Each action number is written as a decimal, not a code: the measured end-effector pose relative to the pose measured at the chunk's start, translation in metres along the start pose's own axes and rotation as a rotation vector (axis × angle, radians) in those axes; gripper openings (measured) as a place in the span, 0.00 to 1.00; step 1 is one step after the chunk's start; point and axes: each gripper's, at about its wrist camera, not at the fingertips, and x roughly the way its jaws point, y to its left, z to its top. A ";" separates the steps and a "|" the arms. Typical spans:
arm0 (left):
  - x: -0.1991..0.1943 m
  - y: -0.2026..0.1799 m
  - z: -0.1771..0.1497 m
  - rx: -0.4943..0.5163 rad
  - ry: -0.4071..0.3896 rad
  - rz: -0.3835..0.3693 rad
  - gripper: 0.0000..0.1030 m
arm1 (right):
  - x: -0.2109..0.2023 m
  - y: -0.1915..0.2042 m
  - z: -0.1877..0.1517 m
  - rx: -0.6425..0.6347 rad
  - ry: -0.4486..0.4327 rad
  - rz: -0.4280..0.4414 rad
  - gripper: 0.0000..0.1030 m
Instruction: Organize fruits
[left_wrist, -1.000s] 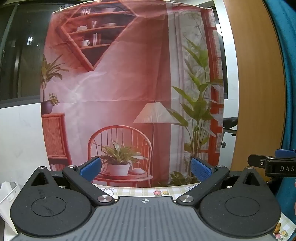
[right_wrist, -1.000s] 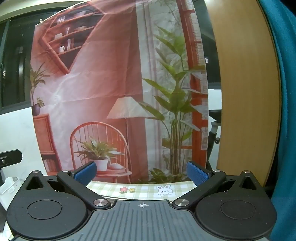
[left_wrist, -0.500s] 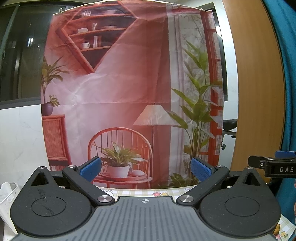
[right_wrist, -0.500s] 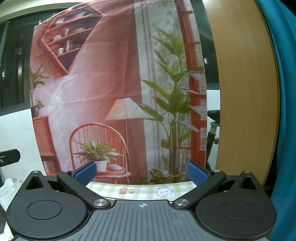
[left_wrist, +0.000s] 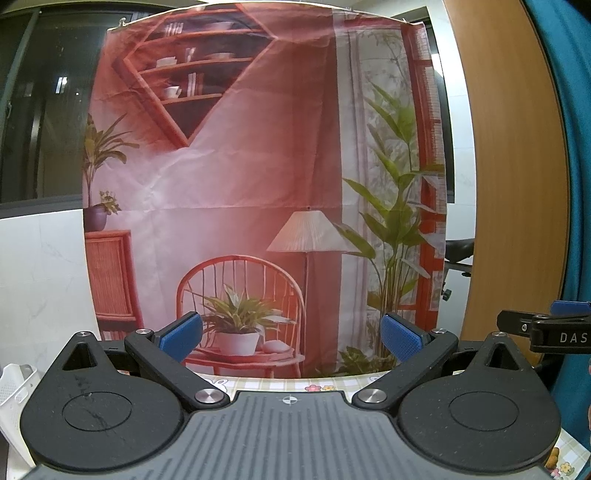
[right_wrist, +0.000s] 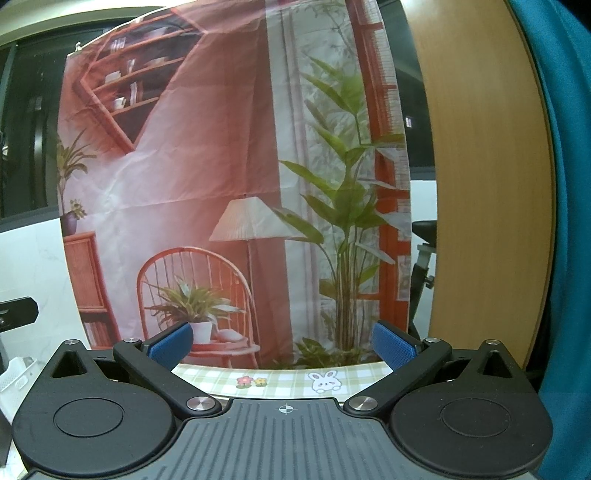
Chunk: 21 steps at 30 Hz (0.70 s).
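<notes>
- no fruit shows in either wrist view, so where the fruits are cannot be told; both cameras look level at a printed backdrop (left_wrist: 258, 184), with only a thin strip of the surface visible.
- judging from that, the task looks to be at its very start, or between steps: nothing is held, nothing is seen sorted, and all picking and placing appears left to do.
- left gripper (left_wrist: 290, 334): its 2 blue-padded fingers (left_wrist: 181, 330) are spread wide apart with nothing between them.
- right gripper (right_wrist: 282, 343): its 2 fingers (right_wrist: 393, 345) are likewise spread wide and empty; in the left wrist view it shows as a black part at the right edge (left_wrist: 546, 328).
- the surface carries a checked cloth (right_wrist: 280, 380) printed with 1 bunny and 2 small flowers in the right view.
- 1 white perforated basket (left_wrist: 16, 384) sits at the far left of the left view; the white corner at the left edge of the right view (right_wrist: 14, 376) is probably the same one, and likely a place for fruit.
- count: 2 grippers, 4 fingers, 1 basket seen, 0 fruits seen.
- to go on, the grippers would likely need to tilt down toward the surface to bring the fruits into sight.
</notes>
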 end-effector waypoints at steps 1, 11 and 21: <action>0.000 0.000 0.000 0.001 0.000 0.000 1.00 | -0.005 -0.009 0.009 0.005 0.000 0.000 1.00; 0.000 0.000 0.000 -0.002 0.001 -0.003 1.00 | -0.005 -0.009 0.008 0.005 -0.001 0.000 1.00; 0.000 -0.001 0.000 -0.002 0.001 -0.002 1.00 | -0.007 -0.012 0.009 0.005 -0.005 0.000 1.00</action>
